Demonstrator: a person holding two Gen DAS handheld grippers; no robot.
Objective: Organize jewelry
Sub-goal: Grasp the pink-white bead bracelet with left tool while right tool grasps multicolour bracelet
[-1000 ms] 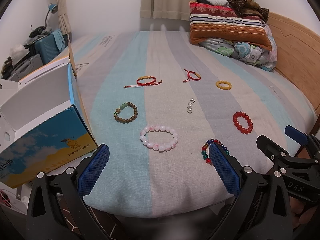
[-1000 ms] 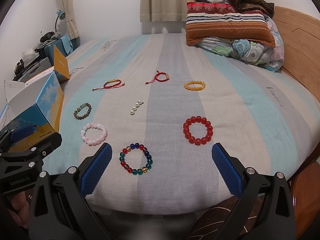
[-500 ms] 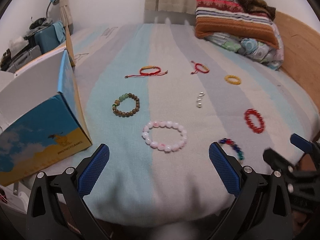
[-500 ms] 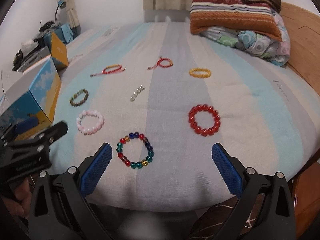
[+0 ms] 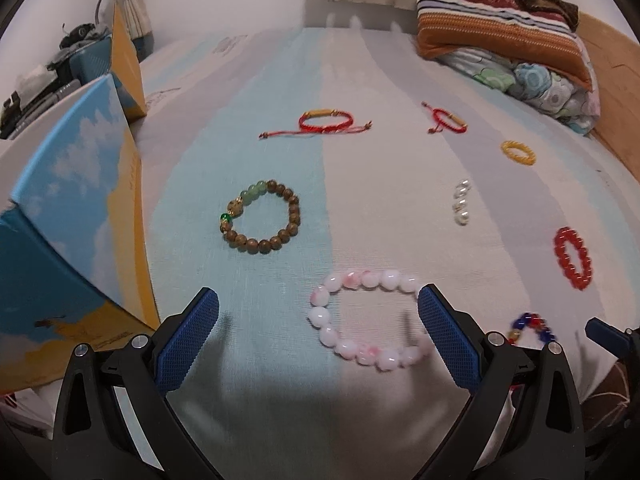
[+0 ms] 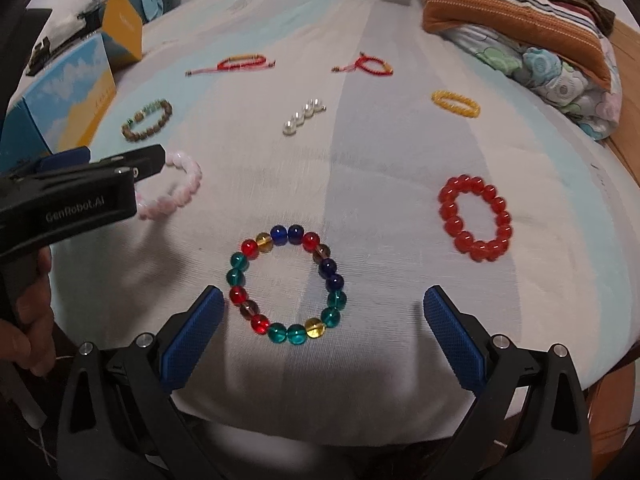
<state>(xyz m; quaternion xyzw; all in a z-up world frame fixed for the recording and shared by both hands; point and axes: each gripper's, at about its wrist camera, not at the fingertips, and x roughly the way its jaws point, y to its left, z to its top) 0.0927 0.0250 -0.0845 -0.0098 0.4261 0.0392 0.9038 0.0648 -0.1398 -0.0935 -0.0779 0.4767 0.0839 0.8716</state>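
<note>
Several bracelets lie spread on the striped bedsheet [image 5: 380, 80]. My left gripper [image 5: 318, 308] is open and low over the sheet, its blue pads either side of the pink bead bracelet [image 5: 384, 360]. My right gripper [image 6: 323, 300] is open too, with the multicoloured glass bead bracelet [image 6: 288, 234] lying between its fingers. Farther out lie a brown and green bead bracelet [image 5: 280, 240], two red cord bracelets [image 5: 322, 124] [image 5: 450, 120], a yellow ring bracelet [image 5: 518, 152], a short pearl strand [image 5: 460, 204] and a red bead bracelet [image 6: 476, 220]. Neither gripper holds anything.
An open blue and yellow cardboard box [image 5: 80, 220] stands at the bed's left edge, close to my left gripper. Striped and floral pillows [image 5: 500, 28] are piled at the far right against a wooden bed frame [image 5: 616, 80]. A person's hand [image 6: 24, 320] holds the left gripper.
Both grippers have moved forward and down toward the bed. The pink bracelet now lies between the left fingers and the multicoloured one between the right. No jewelry has moved.
</note>
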